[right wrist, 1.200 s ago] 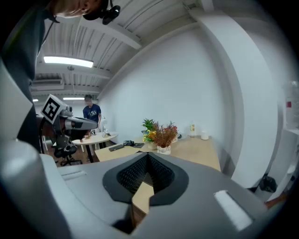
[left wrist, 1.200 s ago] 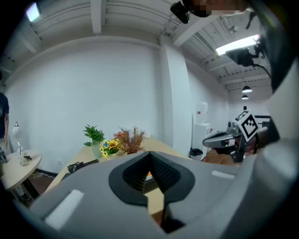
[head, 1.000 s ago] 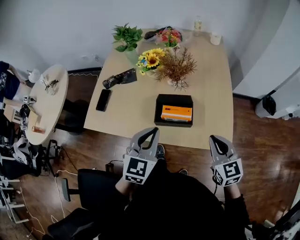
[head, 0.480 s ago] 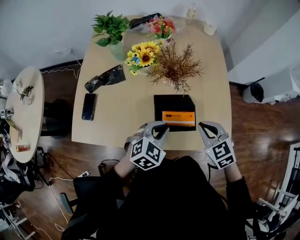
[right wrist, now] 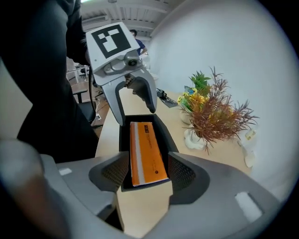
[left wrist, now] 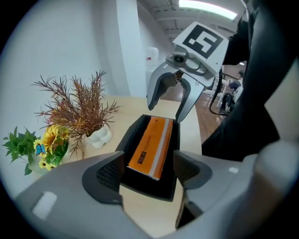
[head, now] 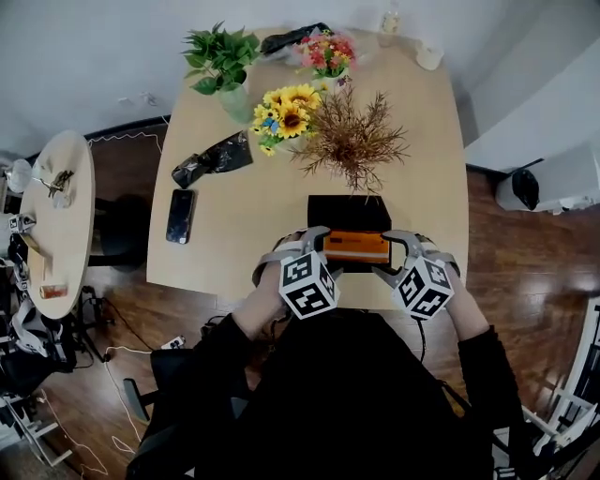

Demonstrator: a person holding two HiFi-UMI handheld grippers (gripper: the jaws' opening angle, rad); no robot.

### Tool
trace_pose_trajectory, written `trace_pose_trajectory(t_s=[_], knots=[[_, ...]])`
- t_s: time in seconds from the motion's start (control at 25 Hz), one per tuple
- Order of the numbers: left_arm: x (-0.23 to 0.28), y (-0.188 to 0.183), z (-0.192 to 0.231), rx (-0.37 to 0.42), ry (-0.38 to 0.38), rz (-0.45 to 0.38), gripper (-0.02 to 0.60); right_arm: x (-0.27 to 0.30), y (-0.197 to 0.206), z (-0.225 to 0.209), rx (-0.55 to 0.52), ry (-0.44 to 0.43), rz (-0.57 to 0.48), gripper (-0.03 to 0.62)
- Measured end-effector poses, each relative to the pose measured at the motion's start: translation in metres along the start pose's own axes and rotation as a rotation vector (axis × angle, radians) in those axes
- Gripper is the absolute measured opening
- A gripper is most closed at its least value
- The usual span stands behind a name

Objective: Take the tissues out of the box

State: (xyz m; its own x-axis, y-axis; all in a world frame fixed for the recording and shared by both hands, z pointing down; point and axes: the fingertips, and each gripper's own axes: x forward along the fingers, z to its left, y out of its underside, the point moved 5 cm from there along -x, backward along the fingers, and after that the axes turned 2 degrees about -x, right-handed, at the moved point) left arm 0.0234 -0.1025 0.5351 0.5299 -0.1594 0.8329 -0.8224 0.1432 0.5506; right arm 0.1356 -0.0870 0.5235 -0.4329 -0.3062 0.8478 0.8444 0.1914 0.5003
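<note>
The pale wooden table (head: 216, 253) carries a black box (head: 347, 204) at 6 o'clock, close to its near edge, a dark phone (head: 180, 216) lying flat at 8 o'clock and a crumpled black pouch (head: 212, 159) at 9 o'clock. Near the middle stand dried brown sprigs (head: 352, 141), with sunflowers (head: 286, 105) just beside them toward 10 o'clock. A green potted plant (head: 218, 52) stands at 11 o'clock, pink flowers (head: 326, 52) at 12 o'clock, and a clear bottle (head: 388, 21) and a white cup (head: 429, 56) at 1 o'clock.
</note>
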Motion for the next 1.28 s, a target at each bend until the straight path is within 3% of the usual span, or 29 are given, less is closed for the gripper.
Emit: trace_pose_trajectory(t_s=[0.08, 0.2, 0.36, 0.52, 0.72, 0.92, 1.28], knots=[[0.009, 0.001, 0.001, 0.027, 0.018, 0.060, 0.324, 0.009, -0.002, -0.001, -0.021, -0.057, -0.003, 0.288], [0.022, 0.002, 0.000, 0.093, 0.040, 0.148, 0.352, 0.023, 0.000, -0.004, -0.060, -0.116, 0.054, 0.377], [0.040, 0.005, 0.002, 0.151, 0.022, 0.220, 0.351, 0.041, 0.002, -0.002, -0.128, -0.159, 0.131, 0.374], [0.060, 0.011, 0.007, 0.147, 0.033, 0.250, 0.340, 0.062, 0.006, -0.002, -0.124, -0.196, 0.179, 0.353], [0.065, 0.014, 0.007, 0.151, 0.001, 0.210, 0.318, 0.078, 0.012, 0.000, -0.121, -0.195, 0.232, 0.328], [0.056, 0.015, 0.002, 0.170, -0.043, 0.156, 0.282, 0.074, 0.007, 0.003, -0.135, -0.127, 0.256, 0.302], [-0.017, 0.007, 0.007, 0.179, -0.129, -0.106, 0.279, 0.013, -0.048, 0.001, -0.208, -0.032, 0.157, 0.305]])
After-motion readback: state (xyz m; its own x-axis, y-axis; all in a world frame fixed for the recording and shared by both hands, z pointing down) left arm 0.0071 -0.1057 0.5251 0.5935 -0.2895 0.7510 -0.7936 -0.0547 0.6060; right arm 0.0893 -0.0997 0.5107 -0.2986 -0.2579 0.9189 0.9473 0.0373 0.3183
